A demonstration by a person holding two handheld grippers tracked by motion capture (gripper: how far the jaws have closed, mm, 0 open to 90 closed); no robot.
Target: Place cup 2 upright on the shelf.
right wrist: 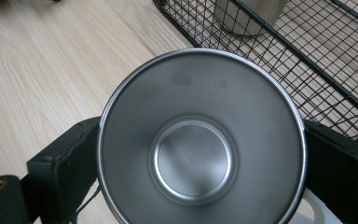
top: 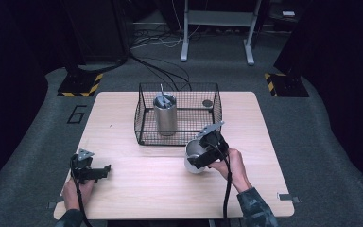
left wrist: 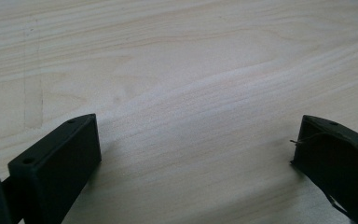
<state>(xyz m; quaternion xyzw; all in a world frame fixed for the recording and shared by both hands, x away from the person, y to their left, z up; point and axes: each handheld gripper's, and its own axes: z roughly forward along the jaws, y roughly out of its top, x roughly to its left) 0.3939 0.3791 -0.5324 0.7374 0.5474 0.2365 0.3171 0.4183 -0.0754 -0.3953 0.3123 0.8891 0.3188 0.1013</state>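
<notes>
A shiny steel cup (top: 193, 152) is held just above the wooden table (top: 142, 184), close to the front right corner of a black wire basket (top: 177, 142). My right gripper (top: 199, 160) is shut on it. In the right gripper view I look straight down into the cup (right wrist: 191, 158), and the right gripper (right wrist: 200, 128) has one jaw pressed on each side of it. A tall steel tumbler (top: 165, 116) with a thin rod sticking out stands inside the basket. My left gripper (top: 105, 171) rests open near the table's front left. Bare wood lies between the spread jaws of the left gripper (left wrist: 196, 135).
A small dark round object (top: 207, 102) lies in the basket's back right corner. The basket wall (right wrist: 307, 60) runs just beyond the cup, with the tumbler (right wrist: 249, 16) behind it. Something white (right wrist: 317, 210) peeks from under the cup. Cables and stand bases sit on the floor behind.
</notes>
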